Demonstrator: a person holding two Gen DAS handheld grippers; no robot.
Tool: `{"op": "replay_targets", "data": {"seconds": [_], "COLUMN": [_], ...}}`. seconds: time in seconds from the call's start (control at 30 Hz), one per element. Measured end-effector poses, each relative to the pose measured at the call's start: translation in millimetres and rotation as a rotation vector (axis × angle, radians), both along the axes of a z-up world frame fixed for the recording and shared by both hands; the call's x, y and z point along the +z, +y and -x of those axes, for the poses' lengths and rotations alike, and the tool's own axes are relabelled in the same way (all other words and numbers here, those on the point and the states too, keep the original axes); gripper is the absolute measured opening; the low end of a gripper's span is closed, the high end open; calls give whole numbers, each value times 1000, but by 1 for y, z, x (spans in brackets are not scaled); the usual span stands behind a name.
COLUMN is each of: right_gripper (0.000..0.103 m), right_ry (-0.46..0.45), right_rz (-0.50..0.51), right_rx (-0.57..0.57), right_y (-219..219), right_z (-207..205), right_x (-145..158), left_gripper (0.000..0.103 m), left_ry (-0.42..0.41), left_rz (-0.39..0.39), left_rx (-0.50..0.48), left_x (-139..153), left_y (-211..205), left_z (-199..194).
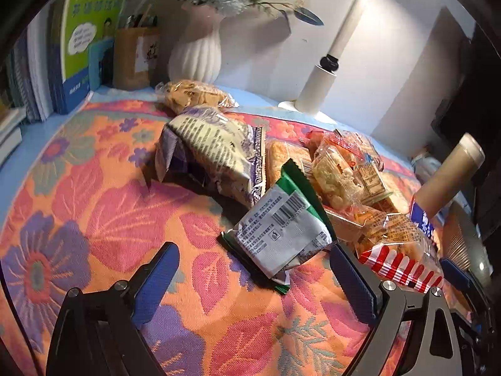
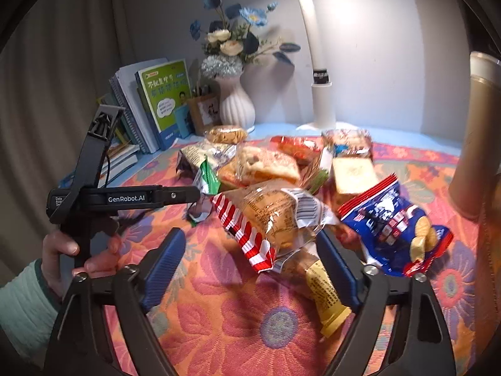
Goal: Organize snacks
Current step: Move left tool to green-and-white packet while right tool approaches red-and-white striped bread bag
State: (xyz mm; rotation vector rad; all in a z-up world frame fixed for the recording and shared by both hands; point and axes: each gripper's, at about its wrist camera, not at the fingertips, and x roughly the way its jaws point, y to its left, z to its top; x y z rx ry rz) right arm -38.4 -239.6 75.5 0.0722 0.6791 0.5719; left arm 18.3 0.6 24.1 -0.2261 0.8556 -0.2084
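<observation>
A heap of snack packets lies on a floral cloth [image 1: 94, 203]. My left gripper [image 1: 255, 279] is open, its blue fingers on either side of the near end of a green and white packet [image 1: 275, 235] without pressing it. My right gripper [image 2: 250, 266] is open around a clear packet with red and white stripes [image 2: 266, 228]. Its right finger [image 2: 335, 269] is at the wrapper and its left finger stands apart. A yellow packet [image 2: 325, 294] lies under it and a blue snack bag [image 2: 394, 222] just to the right. From the right wrist view the left gripper [image 2: 188, 194] shows side-on, held by a hand [image 2: 62, 250].
A purple and white bag [image 1: 213, 153] and a clear bag of biscuits [image 1: 194, 95] lie further back. Books [image 2: 162, 106], a pen holder [image 1: 134, 56], a white vase [image 2: 235, 106] and a lamp base [image 2: 322, 109] line the back wall. A tall beige cylinder [image 2: 476, 141] stands at the right.
</observation>
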Motion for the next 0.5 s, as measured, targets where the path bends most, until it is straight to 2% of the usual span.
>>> {"op": "replay_targets", "data": {"seconds": [0.1,0.13,0.2,0.23,0.37,0.43,0.5], "right_gripper": [82,82,82,82,84,87,89], "right_ry": [104,129,187,241,340,372,411], "right_rz": [-7,-10,-39,-70,-101,-104,-124], "right_rx": [-5,-3,0,9,-4,-33,-57], "right_y": [-2,-2,-2,-2,3,6,5], "right_z": [-16,-20,-28,-36,-55,-63,-68], "right_x": [-4,-5,-6,-9,-13,-13,-13], "left_gripper": [96,96,95,90,85,70,61], "left_ry": [-14,-9,28,39,21,19,12], "left_rz": [-130,-150,-143,-130,-139,-157,-183], "left_rx": [-75,-98,-138,-150,-186,-206,-210], "left_x": [2,-1,-9,-10,-7,-8,-10], "left_y": [-18,-22,-26,-26,-33,-39,-43], "left_z": [-7,-10,-19,-22,-29,-31,-30]}}
